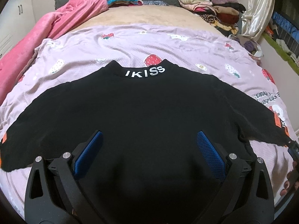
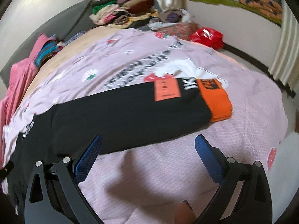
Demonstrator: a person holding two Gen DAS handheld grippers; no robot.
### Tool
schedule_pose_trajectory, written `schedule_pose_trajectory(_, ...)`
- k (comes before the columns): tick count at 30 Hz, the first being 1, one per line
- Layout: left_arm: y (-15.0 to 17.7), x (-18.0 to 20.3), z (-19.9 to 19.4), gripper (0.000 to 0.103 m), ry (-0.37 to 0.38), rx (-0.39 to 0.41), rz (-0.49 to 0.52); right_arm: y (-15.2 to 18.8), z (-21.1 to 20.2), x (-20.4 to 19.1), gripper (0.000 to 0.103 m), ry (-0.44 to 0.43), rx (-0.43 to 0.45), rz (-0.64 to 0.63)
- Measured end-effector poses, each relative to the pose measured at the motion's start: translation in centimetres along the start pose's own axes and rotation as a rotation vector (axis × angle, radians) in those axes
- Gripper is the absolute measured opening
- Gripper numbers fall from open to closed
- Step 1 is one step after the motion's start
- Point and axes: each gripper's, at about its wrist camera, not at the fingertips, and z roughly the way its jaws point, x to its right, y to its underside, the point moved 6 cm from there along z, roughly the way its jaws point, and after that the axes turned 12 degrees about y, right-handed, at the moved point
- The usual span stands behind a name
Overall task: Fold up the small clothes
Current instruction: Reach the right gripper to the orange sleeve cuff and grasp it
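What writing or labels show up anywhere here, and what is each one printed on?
"IKISS": white letters on the collar of the black sweater.
Orange patch on the sleeve: small print, too blurred to read.
Orange cuff: black marks, unreadable.
Pink bedspread: dark lettering, upside down and blurred, unreadable.

A: How do the left tongs (image 1: 149,140) stand?

B: Spread wide, the two blue pads (image 1: 209,149) well apart, nothing gripped between them. Black linkage arms run back on both sides toward the camera.

A: And the right tongs (image 2: 148,143)?

B: The same, jaws wide apart and nothing clamped. The blue pads (image 2: 89,155) angle outward. That view is slightly blurred.

A: Any part of the person showing?

B: A fingertip (image 2: 184,212) pokes up at the bottom edge of the right wrist view. At the right rim of the left wrist view, a hand (image 1: 288,179) holds the other tongs' body.
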Motion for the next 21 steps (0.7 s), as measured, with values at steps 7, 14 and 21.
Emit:
schedule_pose_trajectory(7, -0.8, 0.0, 1.9, 0.094, -0.001, -0.015, -0.006, -0.9, 3.3, 3.2, 0.099, 0.003, -0.071, 0.118)
schedule_pose_trajectory(14, -1.3, -0.3, 2.9, 0.094, 0.006, -0.019, -0.017, -1.9, 6.2, 5.6, 0.066, 0.003, -0.123, 0.246)
schedule_pose_trajectory(21, -2.2, -1.2, 1.7, 0.094, 0.031, 0.007, -0.044, -4.1, 5.0, 6.7, 0.013, -0.110, -0.017, 0.336)
